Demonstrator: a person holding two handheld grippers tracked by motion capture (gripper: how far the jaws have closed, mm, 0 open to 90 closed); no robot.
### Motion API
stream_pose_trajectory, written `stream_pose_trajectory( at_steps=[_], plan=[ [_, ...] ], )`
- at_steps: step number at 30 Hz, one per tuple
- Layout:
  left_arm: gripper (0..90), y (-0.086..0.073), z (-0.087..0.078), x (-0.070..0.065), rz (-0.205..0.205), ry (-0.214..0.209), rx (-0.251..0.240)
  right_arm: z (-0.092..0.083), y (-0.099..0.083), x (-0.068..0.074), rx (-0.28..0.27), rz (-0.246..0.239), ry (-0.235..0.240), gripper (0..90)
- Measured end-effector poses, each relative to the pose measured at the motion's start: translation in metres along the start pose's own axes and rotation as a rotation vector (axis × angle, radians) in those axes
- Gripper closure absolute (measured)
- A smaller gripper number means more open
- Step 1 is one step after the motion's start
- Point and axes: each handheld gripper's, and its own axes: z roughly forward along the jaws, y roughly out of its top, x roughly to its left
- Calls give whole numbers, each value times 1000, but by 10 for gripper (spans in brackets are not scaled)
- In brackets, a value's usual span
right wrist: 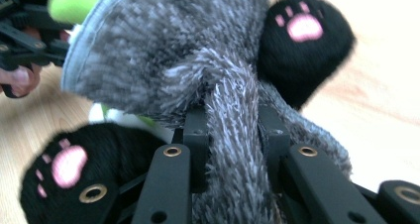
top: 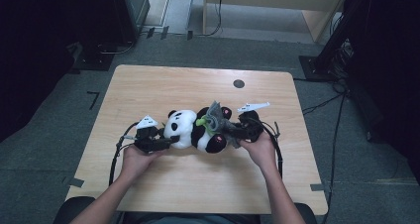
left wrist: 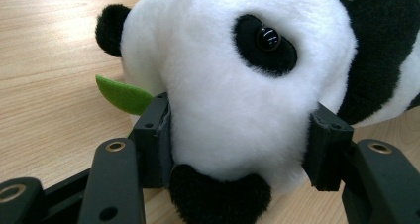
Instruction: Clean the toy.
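Note:
A black-and-white plush panda (top: 190, 130) lies on its side in the middle of the wooden table (top: 163, 85), head toward the left. My left gripper (top: 171, 140) is shut on the panda's head (left wrist: 237, 85), one pad pressed into the white fur at each side of the snout. A green felt leaf (left wrist: 121, 94) sticks out beside the head. A grey fuzzy cloth (top: 216, 112) sits at the panda's body. My right gripper (right wrist: 233, 135) is shut on a twisted strip of that grey cloth (right wrist: 173, 50), between two black paws with pink pads (right wrist: 302, 40).
A small dark round hole (top: 238, 84) marks the far part of the table. Cables loop from both grippers across the near half. Black stands and cables occupy the floor at the right (top: 341, 50) and far left.

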Motion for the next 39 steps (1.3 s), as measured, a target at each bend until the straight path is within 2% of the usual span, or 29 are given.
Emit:
stream_pose_trajectory(
  at_steps=[9,13,15,21,27,31,34,39],
  plan=[
    [401,0,0,2,-6,-12,-3,2,-17,-18,38,52,-27,732],
    [401,1,0,3,-6,-13,0,3,-22,-23,85,58,-71,735],
    [401,1,0,3,-4,-13,1,3,-25,-27,96,84,-72,735],
    [400,0,0,3,-1,-13,1,-1,-28,-38,111,119,-93,735],
    [397,-1,0,3,10,-14,-7,-20,-30,-55,66,173,-144,735],
    [396,-1,0,3,12,-13,-7,-35,-28,-60,9,203,-147,735],
    [396,-1,0,2,11,-12,-8,-46,-20,-51,-43,183,-132,735],
    [393,-1,-1,1,11,-8,-11,-53,-1,-25,-92,106,-104,734]
  ],
)
